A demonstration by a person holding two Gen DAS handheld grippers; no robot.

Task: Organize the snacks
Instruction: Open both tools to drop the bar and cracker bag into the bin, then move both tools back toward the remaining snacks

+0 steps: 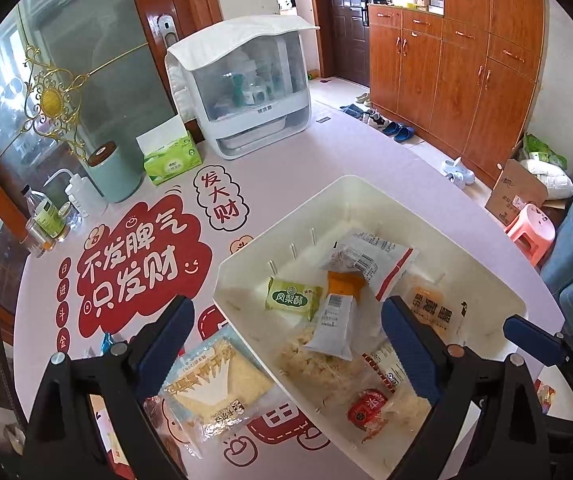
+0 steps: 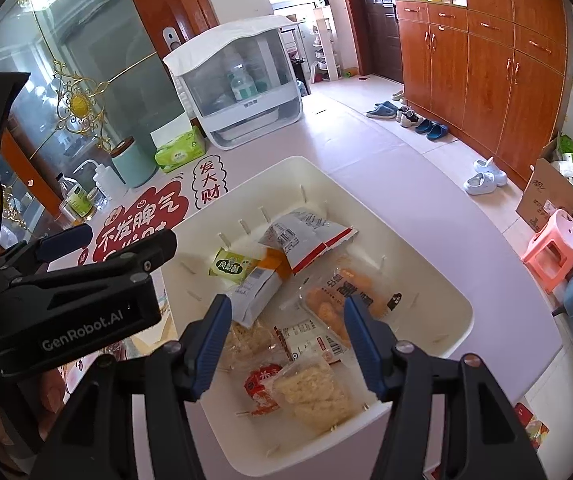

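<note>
Left gripper [image 1: 286, 352]: jaws spread wide, nothing between them, one finger over the table [image 1: 286, 168] and the other over the bin [image 1: 366, 184]. Right gripper [image 2: 286, 344]: jaws parted, released, hovering above the bin's near end with no packet pinched.

Just outside the bin's near-left wall lies a cracker pack [image 1: 216, 384], flat on the table, under the left gripper's left finger.

Inside the bin (white, slotted walls), near end: a red sachet [image 2: 260, 386] touching a noodle block [image 2: 314, 394]. Next a white labelled packet [image 2: 310, 340]. Mid-bin: a grey pouch [image 2: 252, 296] overlapping an orange packet [image 2: 276, 266], an orange-snack bag [image 2: 346, 300] to the right. Far end: a green cake pack [image 2: 232, 266] and a red-edged white bag [image 2: 306, 236].

Beyond the bin: tissue box [image 1: 172, 158], green canister [image 1: 112, 172], squeeze bottle [image 1: 76, 192], then a covered white cabinet [image 1: 254, 88]
</note>
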